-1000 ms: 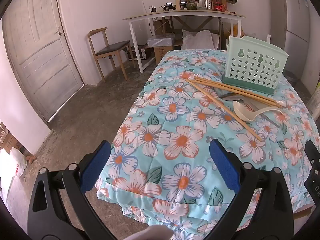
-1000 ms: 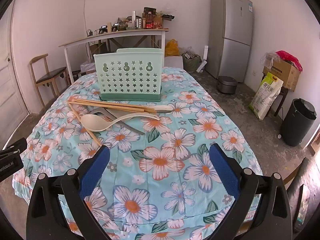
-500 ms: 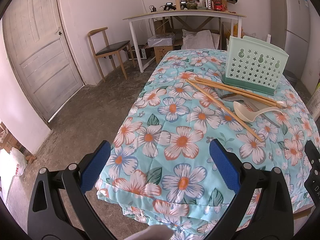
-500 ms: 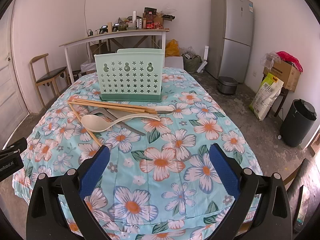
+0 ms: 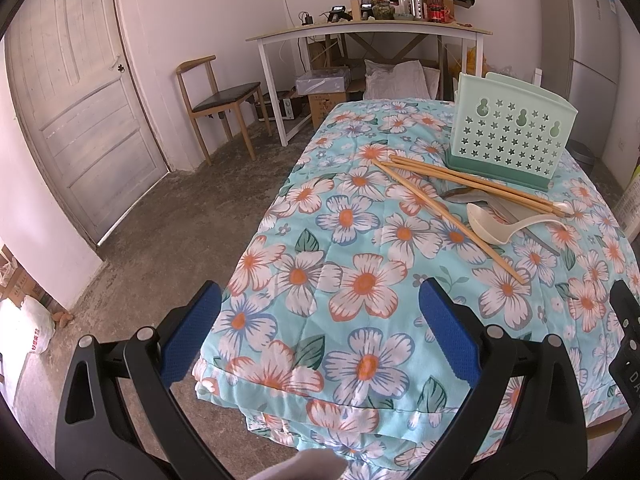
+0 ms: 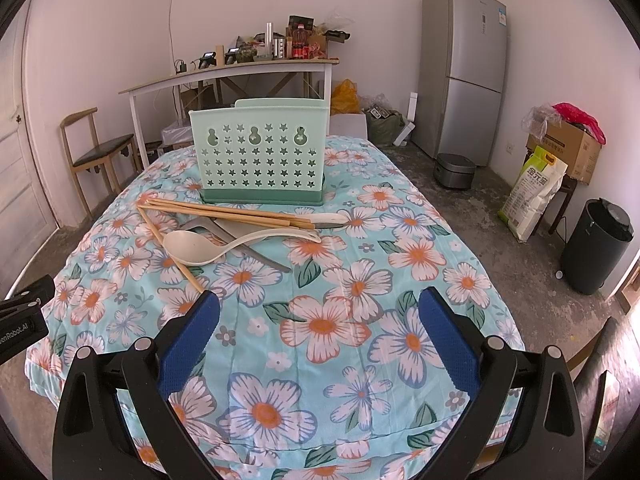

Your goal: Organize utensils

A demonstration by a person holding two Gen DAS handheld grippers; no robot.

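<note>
One mint holder [image 6: 258,160] standing, one cream ladle [image 6: 192,246], and chopsticks [image 6: 224,212], four I count. Grey utensils [image 6: 224,230] underneath: two, perhaps more, hard to tell. One white spoon [image 6: 330,218].
</note>
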